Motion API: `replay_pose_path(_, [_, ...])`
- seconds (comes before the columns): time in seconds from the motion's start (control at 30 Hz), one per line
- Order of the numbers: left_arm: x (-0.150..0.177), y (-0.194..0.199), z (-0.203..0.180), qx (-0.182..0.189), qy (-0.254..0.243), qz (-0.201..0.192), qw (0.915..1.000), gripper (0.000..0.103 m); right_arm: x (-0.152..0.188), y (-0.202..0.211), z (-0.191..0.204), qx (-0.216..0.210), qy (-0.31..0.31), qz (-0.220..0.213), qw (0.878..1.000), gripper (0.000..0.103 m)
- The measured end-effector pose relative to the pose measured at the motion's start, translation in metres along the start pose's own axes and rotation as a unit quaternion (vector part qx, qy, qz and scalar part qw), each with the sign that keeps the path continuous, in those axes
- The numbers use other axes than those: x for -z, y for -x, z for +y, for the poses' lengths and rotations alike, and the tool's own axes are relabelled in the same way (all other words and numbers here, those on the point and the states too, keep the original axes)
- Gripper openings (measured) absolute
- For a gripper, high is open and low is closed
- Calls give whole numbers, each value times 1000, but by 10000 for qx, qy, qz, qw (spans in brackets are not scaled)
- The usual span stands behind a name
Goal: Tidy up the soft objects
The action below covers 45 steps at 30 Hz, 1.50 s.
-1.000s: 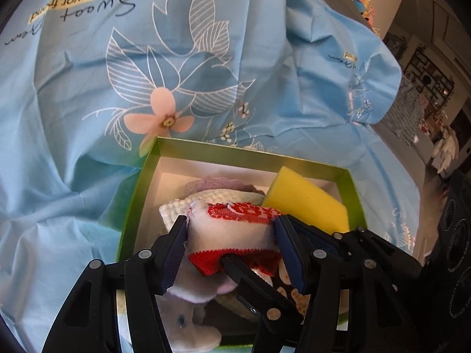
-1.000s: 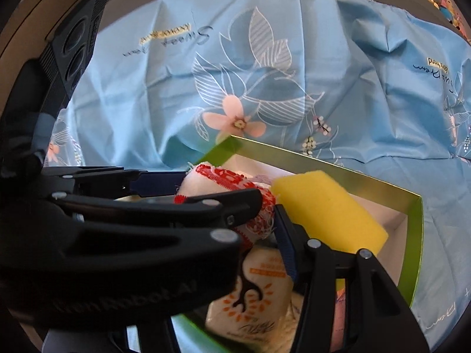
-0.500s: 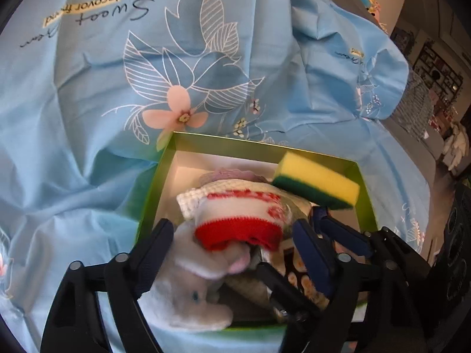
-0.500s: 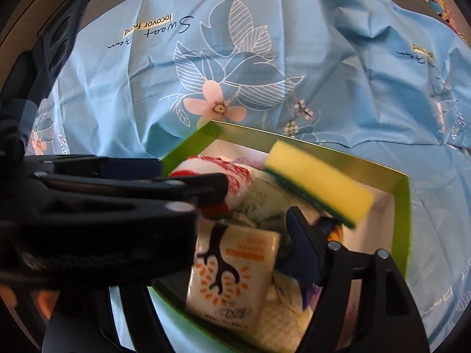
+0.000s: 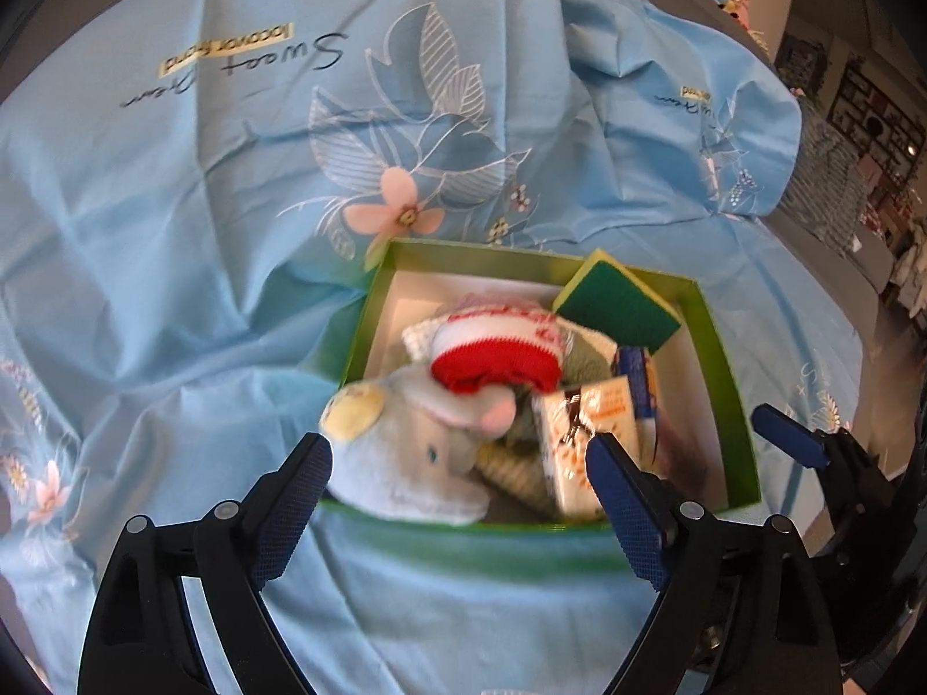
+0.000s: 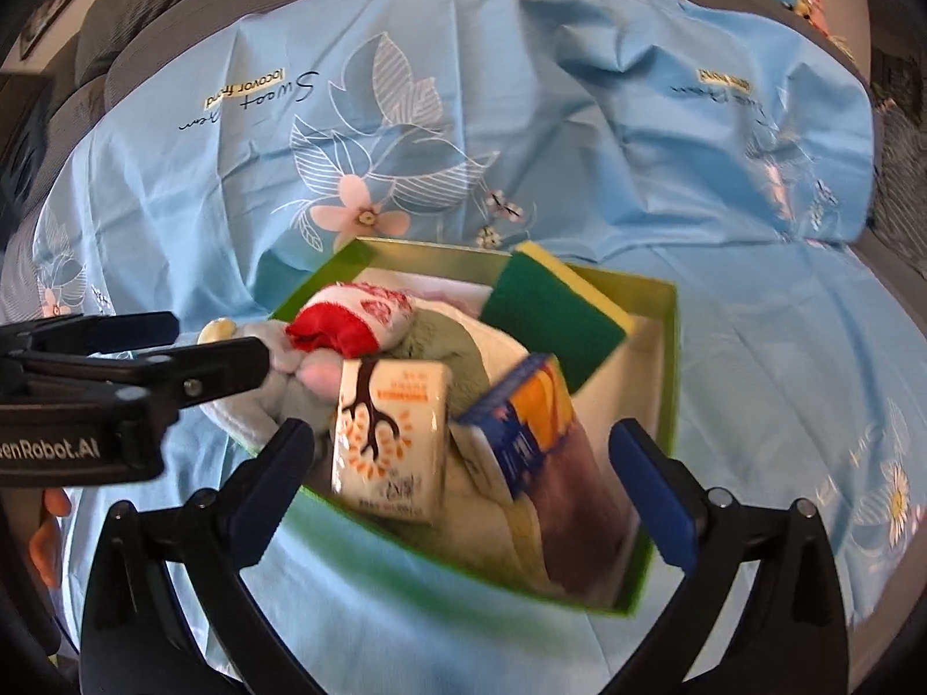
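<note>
1. Looking down my left gripper (image 5: 457, 463), I see its jaws opening with nothing pressed between the blue pads; the box sits beyond the fingertips.
2. My right gripper (image 6: 469, 457) is opening too, with its jaws wide. The near end of the box shows in the gap, and neither pad touches anything in it.
3. The green box (image 5: 718, 359) rests on a wrinkled blue cloth (image 5: 174, 243) printed with a pink flower, which lies at about 11 o'clock from the box in the left view.
4. A red and white sock (image 5: 498, 347) lies on top of the pile in the box, toward its 10 o'clock side.
5. A pale blue plush toy (image 5: 400, 457) spills over the box's near left corner, at 7 o'clock from the sock, touching it.
6. A sponge (image 6: 550, 318), green face up with a yellow edge, leans tilted at the far right corner, at 1 o'clock.
7. A white tissue pack (image 6: 388, 440) with an orange tree print stands near the front, and a blue and orange packet (image 6: 533, 423) stands just beside it at 3 o'clock.
</note>
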<state>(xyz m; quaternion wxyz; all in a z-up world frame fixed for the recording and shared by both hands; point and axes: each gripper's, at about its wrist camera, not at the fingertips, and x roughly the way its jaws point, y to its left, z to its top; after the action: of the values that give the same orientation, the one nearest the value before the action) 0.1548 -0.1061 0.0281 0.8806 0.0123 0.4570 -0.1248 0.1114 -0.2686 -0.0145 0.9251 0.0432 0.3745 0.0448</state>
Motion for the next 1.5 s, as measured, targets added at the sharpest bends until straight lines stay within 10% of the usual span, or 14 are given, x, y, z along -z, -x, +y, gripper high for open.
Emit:
replay_pose_path(0.57, [22,29,1,77,384,309,9988,90,16,26,2,215,-252,381,9987,102])
replay_pose_path(1.03, [19,21,6,-886,302,600,9938,90,7,31,-6,353,-538,505,9967,102])
replay_pose_path(1.5, [14,0,1,-929,239,845,9918,90,3,18,-12,406,-542,705,9952,102])
